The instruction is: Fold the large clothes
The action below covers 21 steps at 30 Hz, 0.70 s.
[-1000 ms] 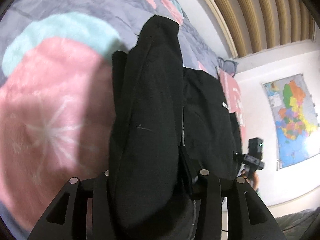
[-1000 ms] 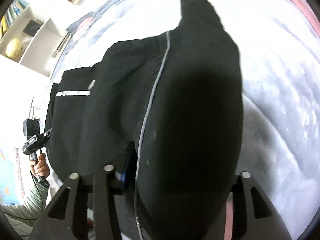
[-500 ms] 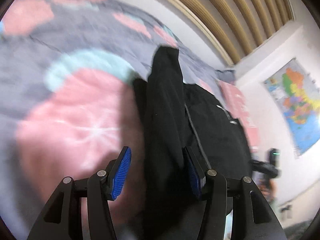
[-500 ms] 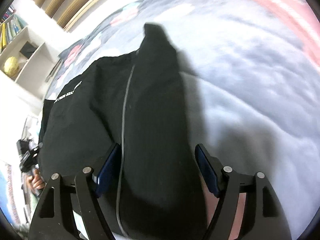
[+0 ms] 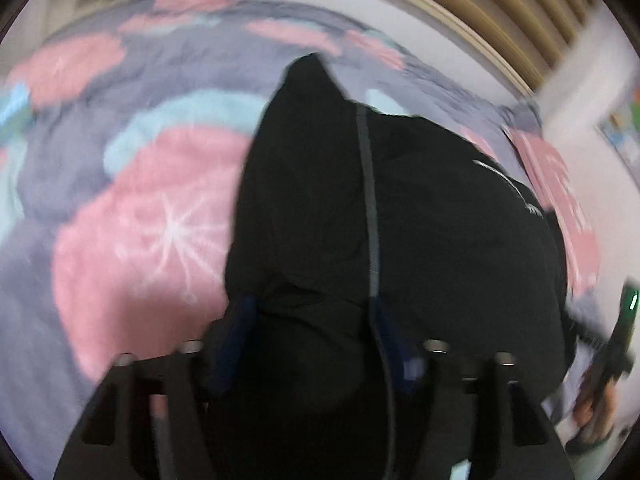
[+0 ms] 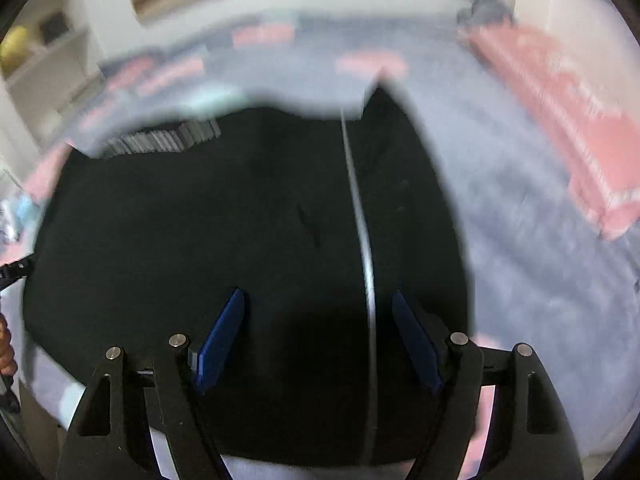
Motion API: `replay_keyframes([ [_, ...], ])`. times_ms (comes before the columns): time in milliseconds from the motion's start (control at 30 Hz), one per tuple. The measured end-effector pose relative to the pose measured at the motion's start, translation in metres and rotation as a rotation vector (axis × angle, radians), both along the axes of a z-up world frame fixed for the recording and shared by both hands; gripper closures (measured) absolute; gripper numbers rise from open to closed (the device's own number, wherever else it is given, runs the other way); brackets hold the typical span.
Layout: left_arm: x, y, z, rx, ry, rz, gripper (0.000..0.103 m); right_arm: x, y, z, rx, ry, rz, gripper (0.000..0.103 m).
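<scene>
Now spread wide, jaws just opened: left gripper and right gripper, both clear of the black garment lying folded mid-frame on the patterned bedspread. Best lifted straight off, without dragging the fold. Open bedspread at frame left and right for retreat.

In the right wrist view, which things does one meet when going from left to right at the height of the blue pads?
Left blue pad → black garment → its grey zipper line → right blue pad → grey bedspread.
</scene>
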<state>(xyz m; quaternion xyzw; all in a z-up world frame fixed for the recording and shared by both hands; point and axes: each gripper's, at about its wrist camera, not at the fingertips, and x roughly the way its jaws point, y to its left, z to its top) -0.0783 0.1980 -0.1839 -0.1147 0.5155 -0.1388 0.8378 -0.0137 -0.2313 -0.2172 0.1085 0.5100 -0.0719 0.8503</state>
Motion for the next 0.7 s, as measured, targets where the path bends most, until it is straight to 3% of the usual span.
replay_keyframes([
  [100,0.004,0.016,-0.004,-0.099,0.053,0.079,0.023,-0.003,-0.011,-0.004,0.033,-0.019,-0.045,0.022],
  [200,-0.008,0.005,0.012,0.003,-0.024,0.081,0.023,-0.009,-0.013,0.002,0.062,-0.021,-0.078,0.022],
  [333,-0.035,-0.021,0.049,0.202,-0.144,0.069,0.023,-0.036,-0.021,0.026,0.059,-0.073,-0.125,0.022],
  [467,-0.066,-0.040,0.094,0.267,-0.283,0.066,0.023,-0.057,-0.021,0.068,0.035,-0.162,-0.144,0.022],
  [700,-0.137,-0.065,0.165,0.377,-0.529,0.155,0.023,-0.091,0.007,0.139,-0.009,-0.312,-0.126,0.015],
])
